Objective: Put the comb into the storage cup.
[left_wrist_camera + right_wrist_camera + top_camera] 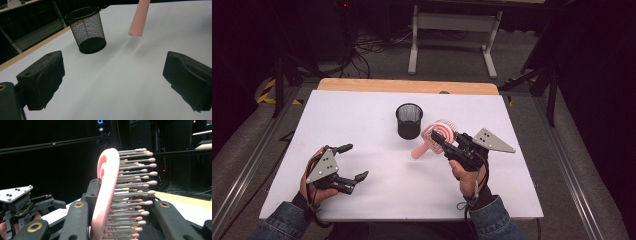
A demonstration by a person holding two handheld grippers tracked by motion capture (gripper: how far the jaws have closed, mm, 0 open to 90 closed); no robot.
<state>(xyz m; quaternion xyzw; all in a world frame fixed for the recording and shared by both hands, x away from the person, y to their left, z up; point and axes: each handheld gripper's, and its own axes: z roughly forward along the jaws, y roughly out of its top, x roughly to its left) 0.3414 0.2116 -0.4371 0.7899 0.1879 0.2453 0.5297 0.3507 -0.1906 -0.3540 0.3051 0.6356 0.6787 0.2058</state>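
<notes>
A pink hairbrush (pixel 437 135) hangs above the white table (pixel 362 110), and my right gripper (pixel 446 141) is shut on its head. In the right gripper view the brush head (pixel 106 195) stands on edge between the jaws, bristles pointing right. Its handle end (pixel 139 18) slants down at the top of the left gripper view. A black mesh cup (pixel 409 120) stands upright just left of the brush, also at the upper left of the left gripper view as the cup (pixel 86 28). My left gripper (pixel 353 161) is open over the front left of the table, nothing between its jaws.
A wooden edge (pixel 407 86) runs along the table's far side. Beyond it stand a white desk frame (pixel 452 30) and loose cables on the floor. Metal rails flank the table left and right. My left gripper (pixel 22 202) appears at the lower left of the right gripper view.
</notes>
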